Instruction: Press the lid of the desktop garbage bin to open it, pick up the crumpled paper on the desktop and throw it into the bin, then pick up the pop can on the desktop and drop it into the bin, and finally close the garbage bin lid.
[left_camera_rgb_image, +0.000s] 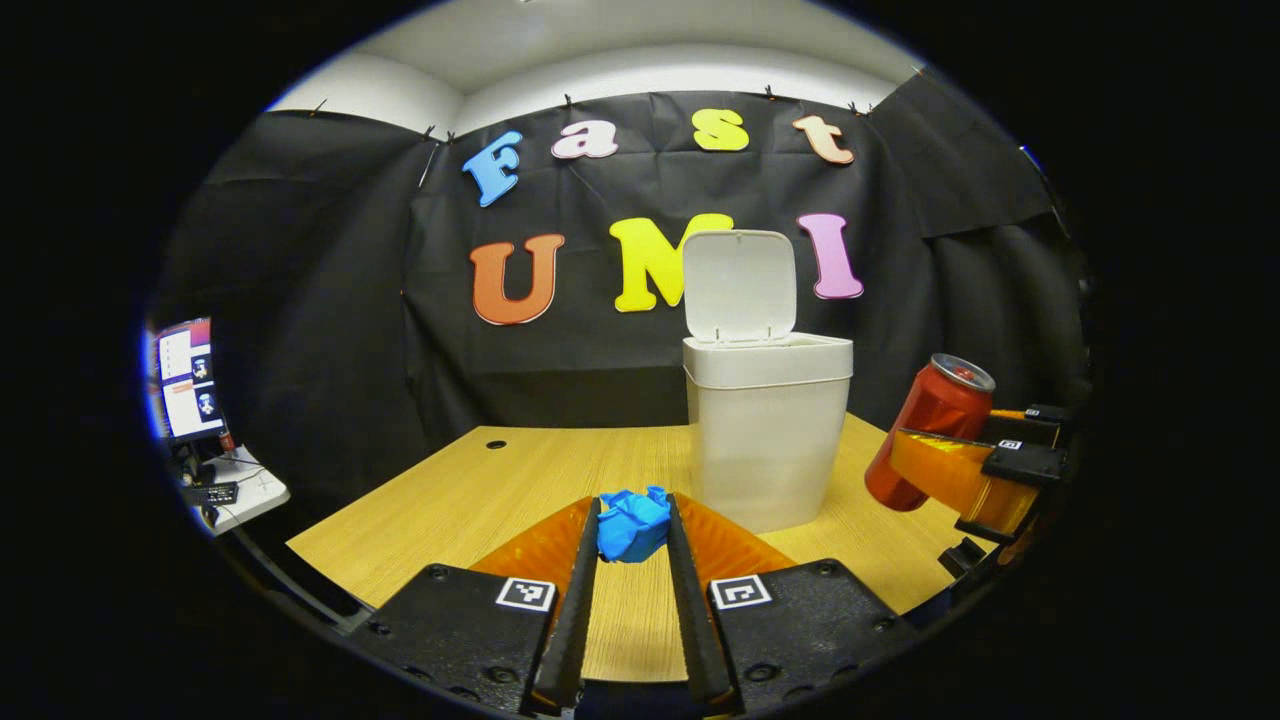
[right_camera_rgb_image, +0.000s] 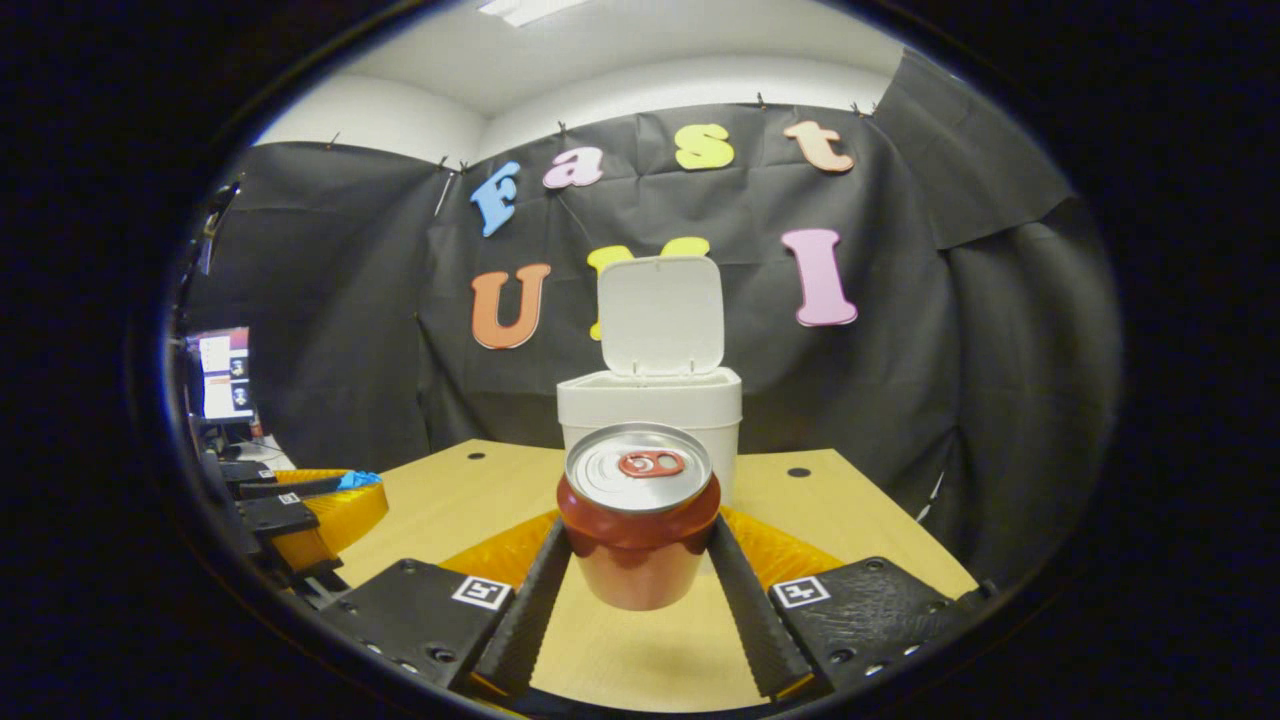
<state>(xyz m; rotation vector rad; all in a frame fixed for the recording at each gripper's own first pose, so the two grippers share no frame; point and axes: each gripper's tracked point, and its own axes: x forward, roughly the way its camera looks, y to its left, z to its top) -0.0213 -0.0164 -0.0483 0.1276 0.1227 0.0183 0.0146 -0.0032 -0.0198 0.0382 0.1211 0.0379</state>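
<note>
The white garbage bin (left_camera_rgb_image: 767, 440) stands on the table (left_camera_rgb_image: 470, 500), lid (left_camera_rgb_image: 740, 287) upright; its inside is hidden. The left tool (left_camera_rgb_image: 633, 525) pinches blue crumpled paper (left_camera_rgb_image: 632, 522) before it; the right tool (right_camera_rgb_image: 640, 560) clamps the red pop can (right_camera_rgb_image: 640, 530), lifted.

Both views were evenly and fairly brightly lit from overhead; in the right gripper view a ceiling light panel (right_camera_rgb_image: 525, 8) showed as a washed-out white patch at the top edge. The pop can (right_camera_rgb_image: 638, 515) carried soft highlights on its metal top and cast a faint, diffuse shadow on the wooden table (right_camera_rgb_image: 640, 650) beneath it. Focus was sharp near the centre. Fisheye distortion bowed the table edges and wall lines, and detail dimmed and softened toward the rim, where a monitor (left_camera_rgb_image: 185, 378) glowed overexposed.
</note>
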